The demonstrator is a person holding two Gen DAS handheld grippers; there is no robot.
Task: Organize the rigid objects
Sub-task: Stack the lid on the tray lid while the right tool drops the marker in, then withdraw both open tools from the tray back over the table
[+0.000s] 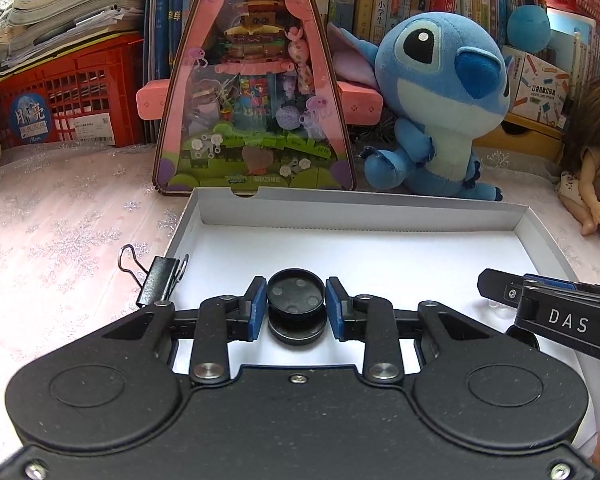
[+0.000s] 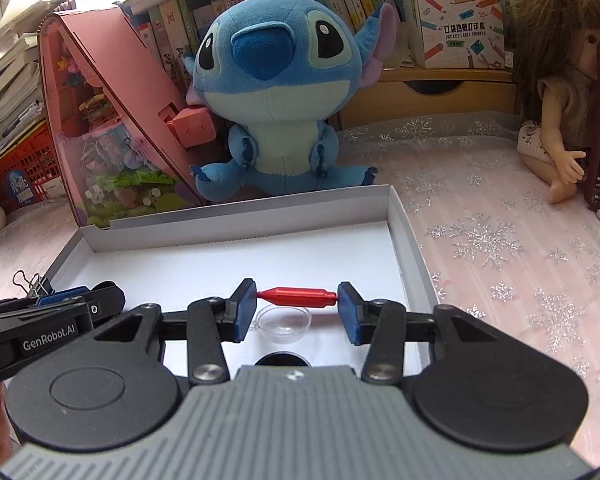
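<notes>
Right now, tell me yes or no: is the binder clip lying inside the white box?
No: in the left wrist view the binder clip sits on the cloth just outside the white box's left wall.

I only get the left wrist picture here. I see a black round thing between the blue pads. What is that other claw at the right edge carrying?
Observer: The right gripper is shut on a red pin-shaped piece, clamped end to end between its pads.
Operator: Is anything under it?
Observer: Yes, a small clear round dish lies on the floor of the white box, just below the red piece.
Operator: And the doll at the edge of my view?
Observer: The doll sits on the snowflake cloth, right of the box, one arm stretched forward.
</notes>
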